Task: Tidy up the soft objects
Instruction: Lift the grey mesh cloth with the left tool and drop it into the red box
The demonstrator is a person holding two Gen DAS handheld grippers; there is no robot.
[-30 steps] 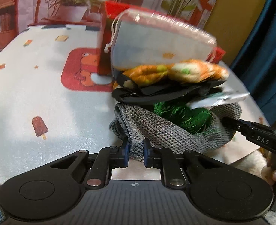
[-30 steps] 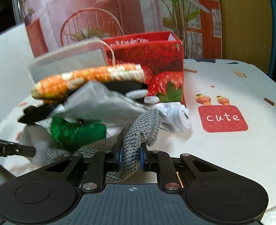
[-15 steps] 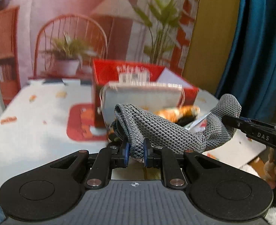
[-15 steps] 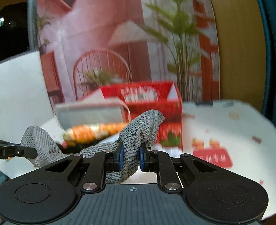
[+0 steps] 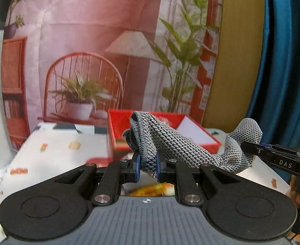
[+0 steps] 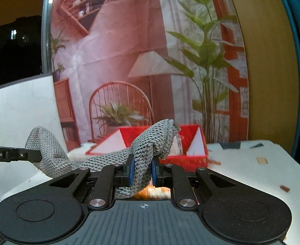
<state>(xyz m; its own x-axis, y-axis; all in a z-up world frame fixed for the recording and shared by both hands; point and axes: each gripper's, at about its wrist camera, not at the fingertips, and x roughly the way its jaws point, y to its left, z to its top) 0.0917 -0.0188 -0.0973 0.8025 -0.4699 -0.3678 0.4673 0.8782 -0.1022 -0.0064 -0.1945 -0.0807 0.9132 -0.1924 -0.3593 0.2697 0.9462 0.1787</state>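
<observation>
Gripping one end of the grey knitted cloth (image 5: 176, 145), your left gripper (image 5: 146, 166) has its blue pads pressed narrow on a bunched fold at lower centre of its frame. Your right gripper (image 6: 141, 171) pinches the other end the same way. The cloth hangs slack between them, off the white patterned tablecloth (image 6: 241, 167). Something orange and blurred shows beneath each gripper. Farther back, mid-frame, stands the open red cardboard box (image 5: 199, 140), before a printed backdrop (image 5: 92, 47).
</observation>
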